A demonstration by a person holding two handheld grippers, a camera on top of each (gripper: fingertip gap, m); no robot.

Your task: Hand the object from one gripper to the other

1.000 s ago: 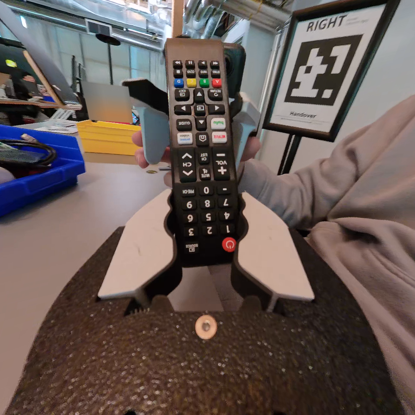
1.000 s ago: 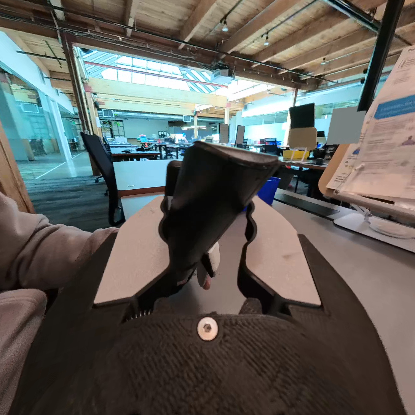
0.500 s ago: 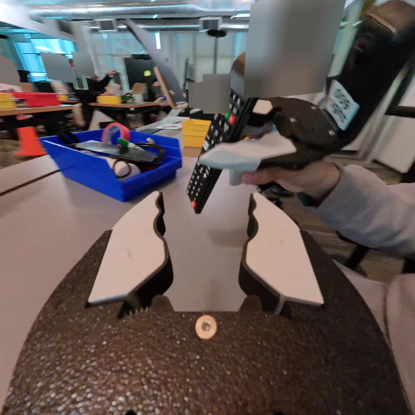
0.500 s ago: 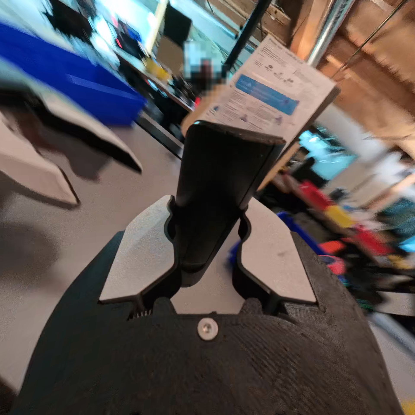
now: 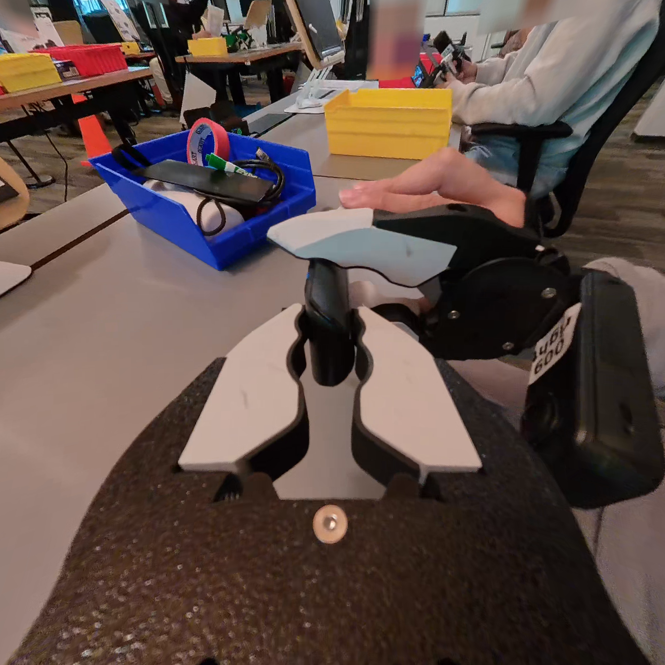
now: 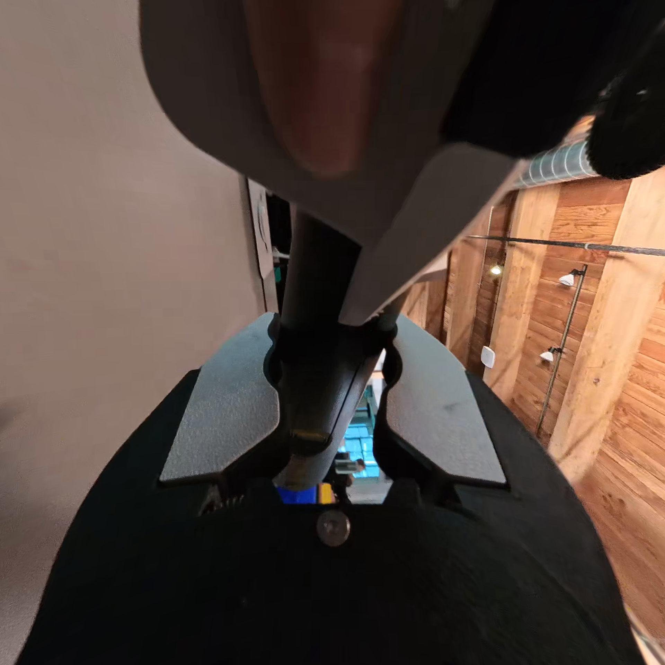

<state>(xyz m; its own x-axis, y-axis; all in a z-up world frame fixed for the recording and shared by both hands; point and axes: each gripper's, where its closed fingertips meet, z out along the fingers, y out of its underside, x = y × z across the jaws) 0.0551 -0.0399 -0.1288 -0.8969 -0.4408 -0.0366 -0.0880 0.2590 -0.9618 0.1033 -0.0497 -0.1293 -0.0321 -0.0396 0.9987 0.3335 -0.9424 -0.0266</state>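
Grey tabletop (image 5: 108, 342) fills mid-frame; both the left tongs (image 5: 329, 324) and right tongs (image 6: 333, 345) clamp the black remote (image 5: 325, 324) at frame centre (handover seemingly midway); one release remains.

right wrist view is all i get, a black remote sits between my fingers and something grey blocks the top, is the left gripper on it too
observer: yes. In the left wrist view the left gripper has both fingers closed on the remote, which that camera sees edge-on.
operator: whats under it if it slips
observer: the grey table lies below the handover.
operator: anything close by
observer: a blue bin holding a roll of red tape, farther out on the table and to the left in that view, apart from the remote.
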